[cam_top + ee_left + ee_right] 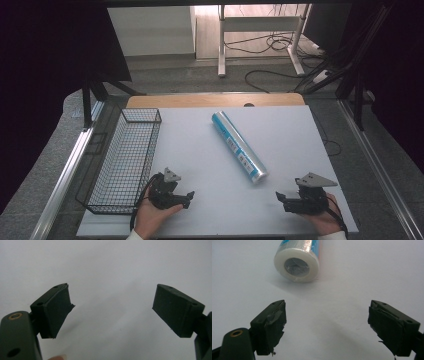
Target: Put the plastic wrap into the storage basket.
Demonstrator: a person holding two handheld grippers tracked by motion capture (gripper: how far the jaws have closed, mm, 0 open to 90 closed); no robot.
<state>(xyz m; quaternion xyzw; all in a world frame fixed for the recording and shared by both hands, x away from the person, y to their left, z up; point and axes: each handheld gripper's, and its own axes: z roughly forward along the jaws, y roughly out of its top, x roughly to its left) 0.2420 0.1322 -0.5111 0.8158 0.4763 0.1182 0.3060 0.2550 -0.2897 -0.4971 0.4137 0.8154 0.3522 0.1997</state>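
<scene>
Two grippers sat low in the high view, one in each of your hands: the left gripper [189, 195] at the bottom left of centre, the right gripper [279, 196] at the bottom right. Both had their jaws spread wide and empty; in the left gripper view the pads [56, 312] framed nothing but bare white table [112, 270], and in the right gripper view the jaws stood equally far apart.

One roll [239, 146], wrapped in clear film with blue print, lay on its side past your hands, running from the upper middle of the table down toward the lower right. Its near end faced the right gripper, showing as a white ring at the top of the right gripper view [296, 265], near but not touched.

You looked to be at the approach, before any grasp. The next move, as I judged it, called for carrying the right gripper forward and closing across the roll's round body, squarely, since it could roll away.

One wire basket [125, 160] stood empty along the left edge of the table, just beside your left hand.
</scene>
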